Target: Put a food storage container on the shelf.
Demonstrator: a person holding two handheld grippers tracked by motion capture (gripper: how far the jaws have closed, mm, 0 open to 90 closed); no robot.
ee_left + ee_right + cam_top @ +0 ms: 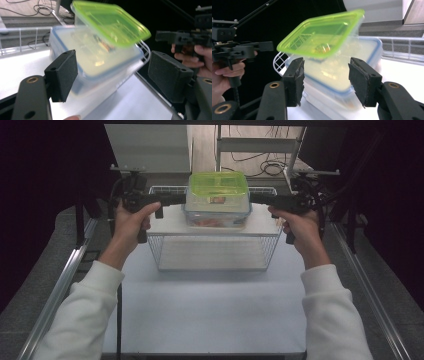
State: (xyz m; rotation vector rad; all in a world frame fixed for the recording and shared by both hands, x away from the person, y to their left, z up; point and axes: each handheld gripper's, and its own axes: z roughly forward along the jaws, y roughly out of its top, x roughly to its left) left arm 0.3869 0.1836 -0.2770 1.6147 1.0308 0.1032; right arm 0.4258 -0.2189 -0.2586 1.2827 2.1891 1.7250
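Two grippers, left [175, 198] and right [260, 199], jaws wide, flanking two stacked containers: green-lidded [218, 184], blue-rimmed [217, 214].

Small box [218, 185] stacked on larger box [216, 212], atop basket [215, 251].

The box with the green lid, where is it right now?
In the high view the green-lidded box sits stacked on the blue-rimmed clear box, on the wire basket's top shelf at the table's far middle.
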